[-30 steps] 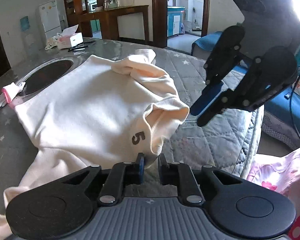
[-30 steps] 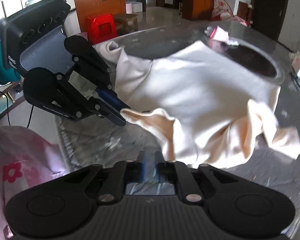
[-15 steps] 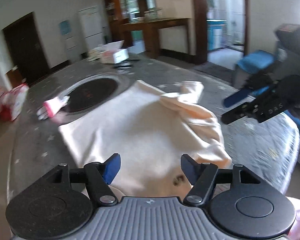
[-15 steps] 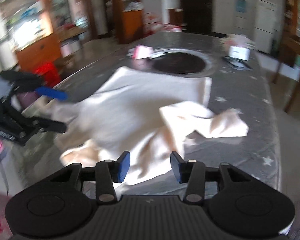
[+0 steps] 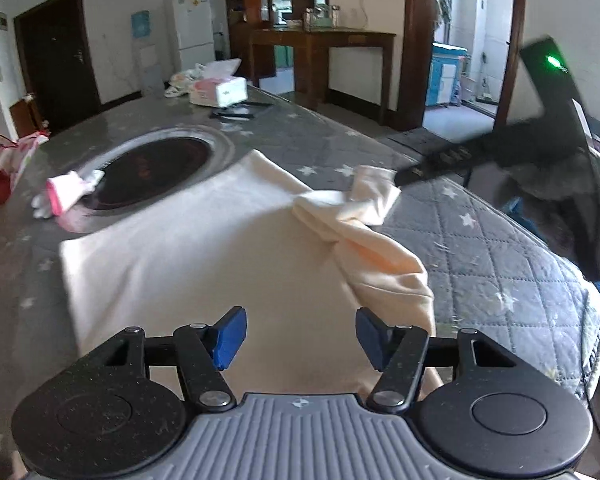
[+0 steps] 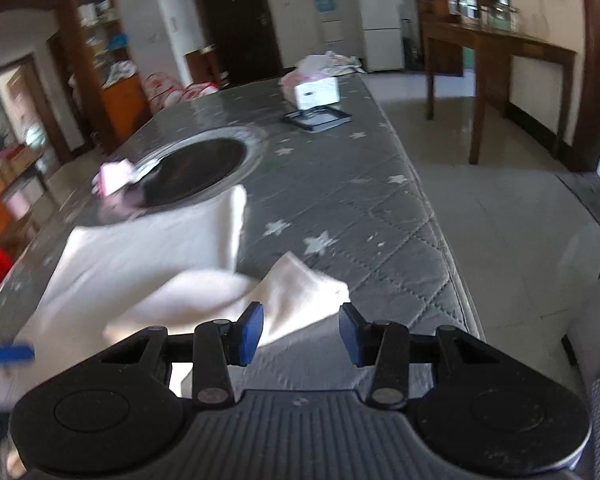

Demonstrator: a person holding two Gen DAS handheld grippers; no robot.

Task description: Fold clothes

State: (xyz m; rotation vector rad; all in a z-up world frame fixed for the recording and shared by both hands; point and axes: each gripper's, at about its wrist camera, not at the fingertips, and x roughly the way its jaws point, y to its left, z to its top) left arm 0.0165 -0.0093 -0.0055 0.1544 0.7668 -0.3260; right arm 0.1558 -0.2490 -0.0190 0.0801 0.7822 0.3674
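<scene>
A cream sweatshirt (image 5: pixel 204 256) lies spread on the grey quilted table, with one sleeve (image 5: pixel 364 216) bunched on its right side. My left gripper (image 5: pixel 298 336) is open and empty just above the near part of the shirt. My right gripper (image 6: pixel 302 332) is open and empty over the sleeve end (image 6: pixel 300 288) near the table's right edge. The right gripper also shows blurred in the left wrist view (image 5: pixel 440 164), beyond the sleeve. The shirt body (image 6: pixel 140 256) lies left of it in the right wrist view.
A dark round inset (image 5: pixel 152 168) sits in the table beyond the shirt, with a pink and white item (image 5: pixel 64 192) at its rim. A tissue box (image 5: pixel 220 90) and a dark flat object (image 6: pixel 316 118) lie at the far end. The table edge (image 6: pixel 440 240) drops to tiled floor.
Both grippers were shut on the shirt a second ago; they have let go, opened and pulled back. The shirt now lies on the table. The right gripper has swung toward the sleeve end.
</scene>
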